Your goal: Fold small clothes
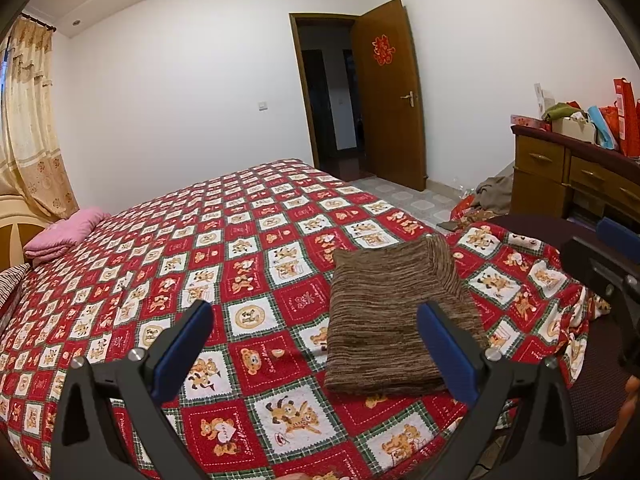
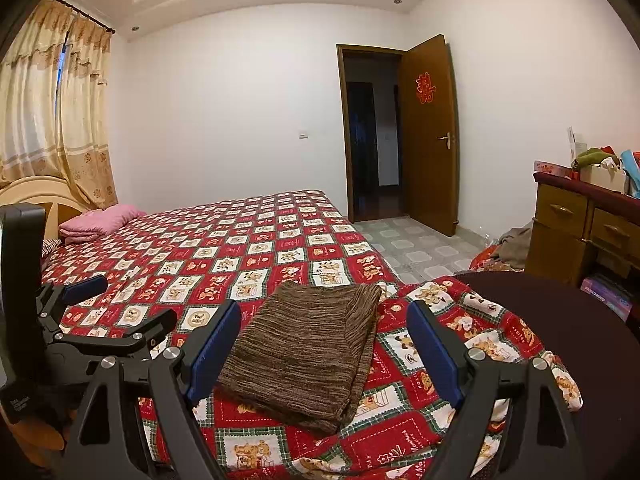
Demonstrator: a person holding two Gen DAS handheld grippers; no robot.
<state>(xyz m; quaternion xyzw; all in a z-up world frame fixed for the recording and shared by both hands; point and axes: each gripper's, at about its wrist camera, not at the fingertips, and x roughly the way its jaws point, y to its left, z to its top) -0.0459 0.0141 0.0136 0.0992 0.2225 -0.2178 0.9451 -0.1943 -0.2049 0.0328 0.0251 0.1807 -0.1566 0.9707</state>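
Note:
A brown striped knit garment (image 1: 394, 312) lies folded into a flat rectangle on the red patterned bedspread (image 1: 248, 240) near the bed's front right corner. My left gripper (image 1: 316, 328) is open and empty, held above the bed just left of the garment. My right gripper (image 2: 324, 336) is open and empty, with the garment (image 2: 304, 348) lying between and beyond its fingers. The left gripper also shows at the left of the right wrist view (image 2: 116, 312), and the right gripper shows at the right edge of the left wrist view (image 1: 612, 264).
A folded pink cloth (image 1: 66, 232) lies at the bed's far left by the headboard. A dark round chair (image 2: 560, 308) stands at the bed's right. A wooden dresser (image 1: 576, 176) with bags stands right, clothes on the floor (image 1: 496, 196). An open door (image 1: 388, 96) is behind.

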